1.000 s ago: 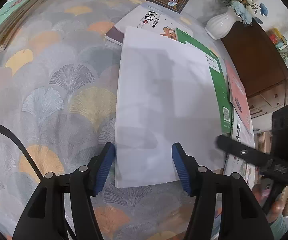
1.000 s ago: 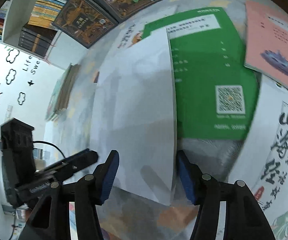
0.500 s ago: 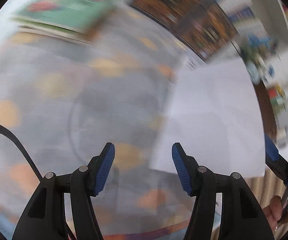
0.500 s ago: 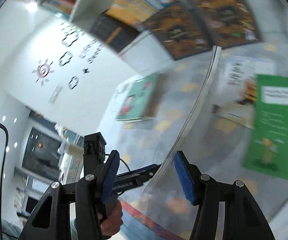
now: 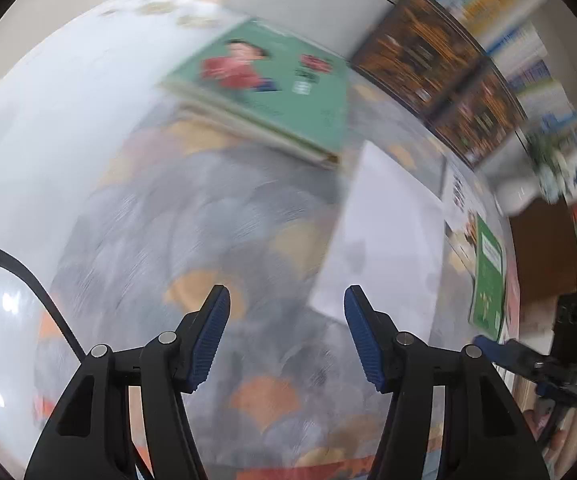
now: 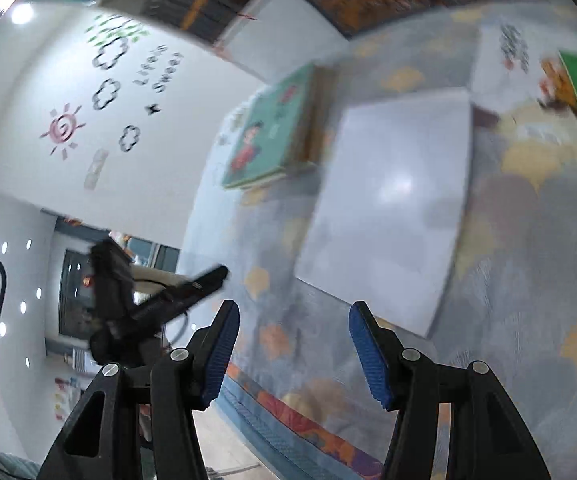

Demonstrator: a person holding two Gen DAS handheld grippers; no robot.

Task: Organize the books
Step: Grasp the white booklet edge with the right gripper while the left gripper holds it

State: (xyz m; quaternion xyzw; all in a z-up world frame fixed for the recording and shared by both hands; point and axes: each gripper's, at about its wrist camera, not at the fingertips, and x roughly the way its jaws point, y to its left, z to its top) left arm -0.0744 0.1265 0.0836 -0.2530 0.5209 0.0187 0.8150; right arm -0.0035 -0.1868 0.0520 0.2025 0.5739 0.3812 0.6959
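Both tools, the left tool (image 5: 286, 332) and the right tool (image 6: 293, 350), stand apart and empty over the table (image 5: 216, 240), the white book (image 6: 388, 216) lying flat at one o'clock beside the green-covered stack (image 6: 272, 128), so stacking it probably comes next.
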